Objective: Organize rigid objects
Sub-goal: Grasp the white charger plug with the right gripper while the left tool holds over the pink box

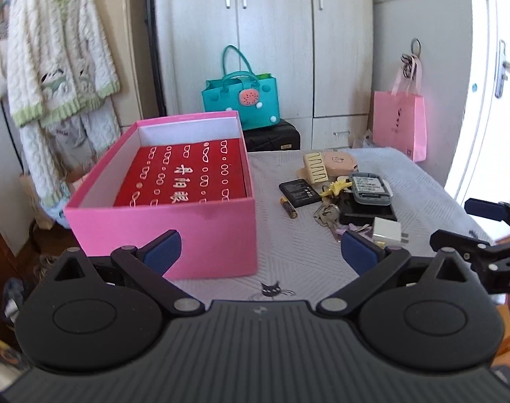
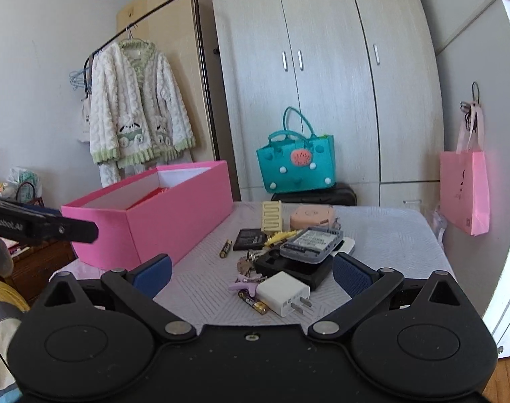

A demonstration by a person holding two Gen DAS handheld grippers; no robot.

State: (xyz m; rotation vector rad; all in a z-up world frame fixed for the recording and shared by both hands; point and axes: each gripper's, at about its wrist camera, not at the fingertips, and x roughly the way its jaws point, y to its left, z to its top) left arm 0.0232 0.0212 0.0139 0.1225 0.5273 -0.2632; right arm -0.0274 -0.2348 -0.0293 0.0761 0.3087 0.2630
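Nearest the right wrist camera, the right gripper (image 2: 251,273) stands wide open with nothing between its blue pads, hovering over the near edge of the table (image 2: 389,235). Just ahead of it lies a white plug adapter (image 2: 283,294), touching a battery (image 2: 253,301) and a small lilac clip (image 2: 243,285) that is partly hidden behind it. Beyond these sits a heap: keys (image 2: 246,263), a black tray (image 2: 295,270) under a grey device (image 2: 310,245), a flat black battery pack (image 2: 250,239), a second loose battery (image 2: 225,248), a cream comb-like piece (image 2: 271,220) and a round pink case (image 2: 310,217). Yellow bits poke out of the heap, too covered to identify.

In the left wrist view the left gripper (image 1: 260,252) is equally wide open and holds nothing, close to the near wall of the pink box (image 1: 174,225) at the table's left edge. A red printed box (image 1: 188,174) fills its floor. The right tool is cut off at that view's right border.
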